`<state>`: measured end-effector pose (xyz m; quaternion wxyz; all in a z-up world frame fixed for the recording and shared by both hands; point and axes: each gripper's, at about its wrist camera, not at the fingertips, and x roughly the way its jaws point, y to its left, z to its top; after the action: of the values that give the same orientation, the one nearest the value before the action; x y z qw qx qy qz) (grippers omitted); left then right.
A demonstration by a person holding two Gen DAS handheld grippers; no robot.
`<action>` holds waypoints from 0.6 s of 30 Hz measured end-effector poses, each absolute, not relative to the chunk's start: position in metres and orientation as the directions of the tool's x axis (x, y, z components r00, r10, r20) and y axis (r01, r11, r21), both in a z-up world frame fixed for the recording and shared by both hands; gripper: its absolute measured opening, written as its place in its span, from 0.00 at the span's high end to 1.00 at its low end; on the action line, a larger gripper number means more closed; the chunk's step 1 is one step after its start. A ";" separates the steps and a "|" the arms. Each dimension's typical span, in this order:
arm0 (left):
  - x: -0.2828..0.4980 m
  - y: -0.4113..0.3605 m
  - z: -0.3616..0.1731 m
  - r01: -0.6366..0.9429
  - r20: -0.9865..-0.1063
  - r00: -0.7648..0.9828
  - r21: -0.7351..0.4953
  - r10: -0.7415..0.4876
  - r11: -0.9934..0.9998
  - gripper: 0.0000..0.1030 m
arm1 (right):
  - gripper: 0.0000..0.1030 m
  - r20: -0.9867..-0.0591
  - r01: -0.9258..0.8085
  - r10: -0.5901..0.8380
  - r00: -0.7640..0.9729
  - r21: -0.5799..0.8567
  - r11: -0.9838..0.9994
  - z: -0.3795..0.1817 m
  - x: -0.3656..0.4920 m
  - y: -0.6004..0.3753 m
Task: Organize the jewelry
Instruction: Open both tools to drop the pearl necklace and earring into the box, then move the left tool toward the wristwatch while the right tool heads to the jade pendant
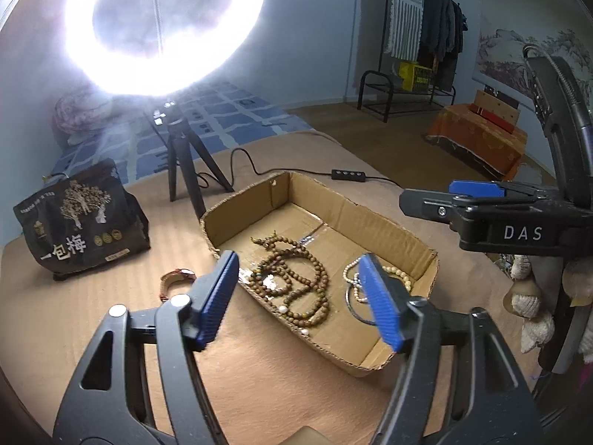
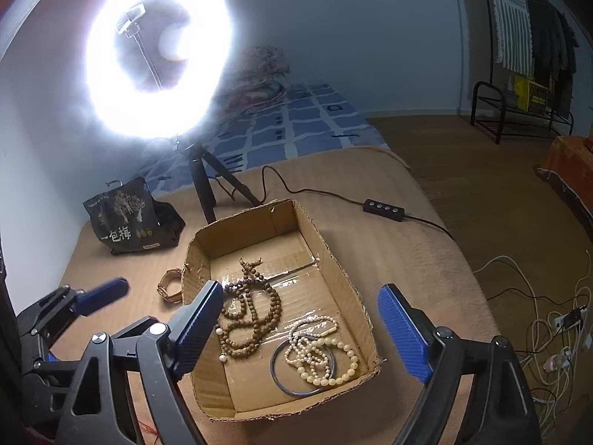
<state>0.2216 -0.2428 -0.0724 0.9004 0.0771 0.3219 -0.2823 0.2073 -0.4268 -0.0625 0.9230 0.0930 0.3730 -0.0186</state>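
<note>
**Your jewelry lies in the open cardboard box, both tongs released above it.**

Left wrist view: your left tongs (image 1: 300, 298) stand spread and empty over the cardboard box (image 1: 237, 204), where brown wooden beads (image 1: 296, 282) coil beside a pearl strand (image 1: 398, 272); your right tongs (image 1: 459, 194) reach in from the right. Right wrist view: your right tongs (image 2: 302, 330) gape, holding nothing. Only here do you see the metal bangle (image 2: 281, 380) whole, under the pearls, and a band (image 2: 166, 285) just outside the box on the surface (image 2: 407, 259).
</note>
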 end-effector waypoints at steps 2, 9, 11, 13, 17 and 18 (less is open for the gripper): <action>0.221 -0.239 -0.071 0.555 -0.620 0.640 -0.036 -0.454 0.831 0.31 | 0.07 -0.693 0.111 0.023 0.720 0.148 0.983 -0.062 0.207 -0.425; 0.223 -0.216 -0.068 0.518 -0.613 0.665 -0.034 -0.428 0.854 0.21 | 0.01 -0.689 0.129 -0.010 0.725 0.122 0.984 -0.061 0.205 -0.413; 0.224 -0.207 -0.066 0.502 -0.603 0.679 -0.036 -0.420 0.864 0.17 | 0.00 -0.687 0.124 -0.012 0.727 0.113 0.986 -0.060 0.205 -0.406; 0.225 -0.198 -0.066 0.486 -0.600 0.692 -0.024 -0.402 0.874 0.17 | 0.00 -0.688 0.117 -0.013 0.726 0.105 0.988 -0.061 0.204 -0.400; 0.232 -0.182 -0.069 0.464 -0.606 0.700 -0.018 -0.379 0.886 0.17 | 0.00 -0.689 0.102 -0.005 0.725 0.101 0.990 -0.063 0.202 -0.388; 0.235 -0.177 -0.071 0.456 -0.608 0.702 -0.017 -0.371 0.890 0.17 | 0.00 -0.689 0.099 -0.001 0.724 0.103 0.990 -0.064 0.202 -0.384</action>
<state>0.2346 -0.1774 -0.0714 0.9200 0.0674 0.3139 -0.2248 0.2016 -0.3843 -0.0637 0.9262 0.0666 0.3702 -0.0270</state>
